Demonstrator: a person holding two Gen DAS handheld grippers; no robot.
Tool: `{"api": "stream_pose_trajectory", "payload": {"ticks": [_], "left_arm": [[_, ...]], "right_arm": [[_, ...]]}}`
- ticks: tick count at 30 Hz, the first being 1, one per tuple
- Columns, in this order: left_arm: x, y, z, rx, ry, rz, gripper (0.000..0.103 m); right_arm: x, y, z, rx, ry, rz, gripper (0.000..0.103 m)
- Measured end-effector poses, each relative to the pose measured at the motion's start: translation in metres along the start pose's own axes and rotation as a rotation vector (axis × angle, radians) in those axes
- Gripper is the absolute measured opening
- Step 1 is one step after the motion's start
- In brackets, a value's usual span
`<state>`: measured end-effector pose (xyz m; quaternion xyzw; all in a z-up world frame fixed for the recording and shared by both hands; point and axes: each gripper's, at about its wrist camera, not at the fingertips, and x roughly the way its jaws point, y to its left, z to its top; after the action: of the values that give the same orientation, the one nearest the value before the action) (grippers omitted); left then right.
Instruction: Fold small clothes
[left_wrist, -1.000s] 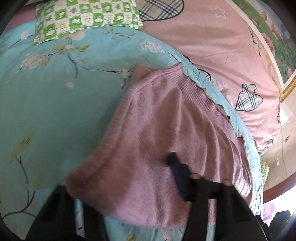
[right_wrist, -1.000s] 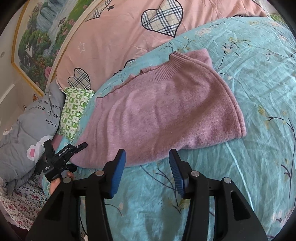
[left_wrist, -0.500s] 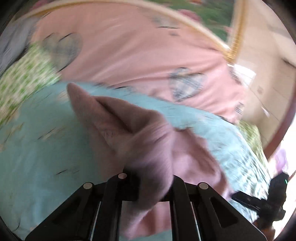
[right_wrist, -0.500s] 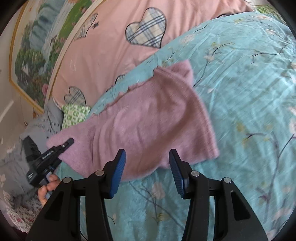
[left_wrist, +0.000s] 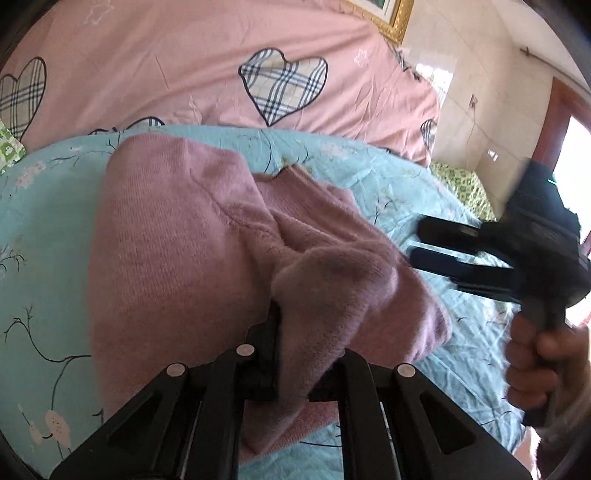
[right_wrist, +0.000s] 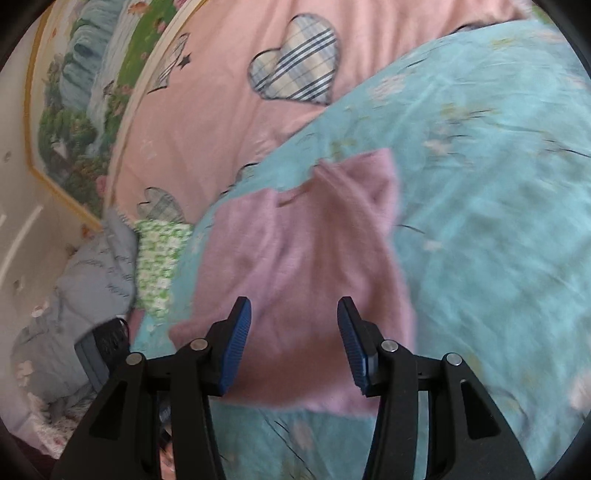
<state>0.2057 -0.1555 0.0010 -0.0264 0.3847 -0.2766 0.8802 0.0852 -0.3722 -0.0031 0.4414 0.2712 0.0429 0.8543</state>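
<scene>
Both tools differ: left tool (left_wrist: 291, 343) pinches sweater (left_wrist: 177, 251) lying crosswise; right tool (right_wrist: 293, 345) gapes.

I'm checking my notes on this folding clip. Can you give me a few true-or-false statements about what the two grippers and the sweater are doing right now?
1. The left gripper is shut on a bunch of the pink sweater. True.
2. The right gripper is clamped on the sweater's hem. False: its jaws stand apart with nothing pressed between the blue pads.
3. The sweater lies on a light blue floral quilt. True.
4. The sweater lies perfectly flat. False: part of it is lifted and bunched over at the left gripper.
5. The cover behind the blue quilt is plain white. False: it is a pink cover with plaid hearts.
</scene>
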Motion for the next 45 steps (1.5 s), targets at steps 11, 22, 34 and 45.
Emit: {"api": "stream_pose_trajectory", "payload": {"ticks": [11,22,34,45], "left_arm": [[-0.017,-0.01,0.001,0.045,-0.018,0.002,0.007],[-0.016,-0.075,0.025,0.129,-0.049,-0.089,0.007],[0.06,-0.111,-0.009,0.154,0.122,-0.109,0.012],[0.032,-0.1,-0.018,0.107,0.172,-0.155,0.051]], "right_arm": [[0.139,0.029,0.039,-0.053,0.216,0.093,0.043],[0.06,0.046,0.082,-0.189,0.076,0.064,0.014],[0.044,-0.045,0.06,-0.087,0.084,-0.136,0.014],[0.034,-0.037,0.057,-0.111,0.05,-0.197,0.021]]}}
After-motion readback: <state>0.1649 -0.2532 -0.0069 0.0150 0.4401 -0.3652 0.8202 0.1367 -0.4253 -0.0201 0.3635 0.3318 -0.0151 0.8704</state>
